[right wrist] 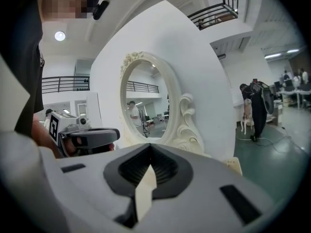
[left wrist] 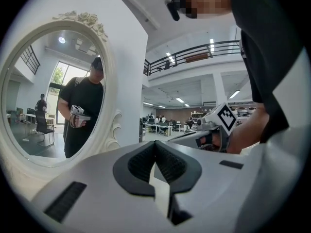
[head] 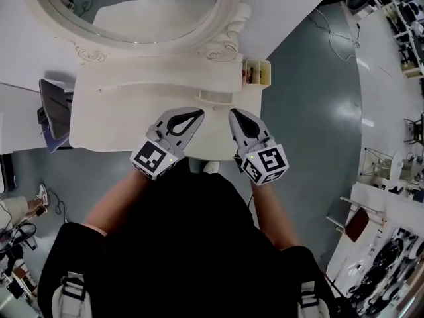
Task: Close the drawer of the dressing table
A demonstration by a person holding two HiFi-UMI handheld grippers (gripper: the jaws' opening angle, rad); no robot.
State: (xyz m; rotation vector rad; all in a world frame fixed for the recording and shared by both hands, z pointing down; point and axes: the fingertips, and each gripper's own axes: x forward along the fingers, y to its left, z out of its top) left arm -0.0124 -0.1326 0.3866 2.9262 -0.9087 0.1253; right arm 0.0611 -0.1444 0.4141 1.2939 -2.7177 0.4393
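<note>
The white dressing table (head: 112,121) stands under an oval mirror (head: 225,18), which also shows as the mirror (left wrist: 48,91) and the mirror (right wrist: 143,101). A small cream drawer-like box (head: 257,71) with small items inside sticks out at the table's right end. Its corner (right wrist: 234,165) shows past my right jaws. My left gripper (head: 199,114) and right gripper (head: 233,113) hover side by side over the tabletop near its front edge, tips pointing at the mirror. Both are shut and hold nothing. The left gripper (left wrist: 155,142) and right gripper (right wrist: 149,145) have their pads meeting at the tips. No front drawer is visible.
A chair (head: 56,111) stands at the table's left end. Cables lie on the grey floor (head: 311,111) to the right. Desks and gear (head: 391,197) crowd the far right. A person (right wrist: 257,108) stands in the background of the right gripper view.
</note>
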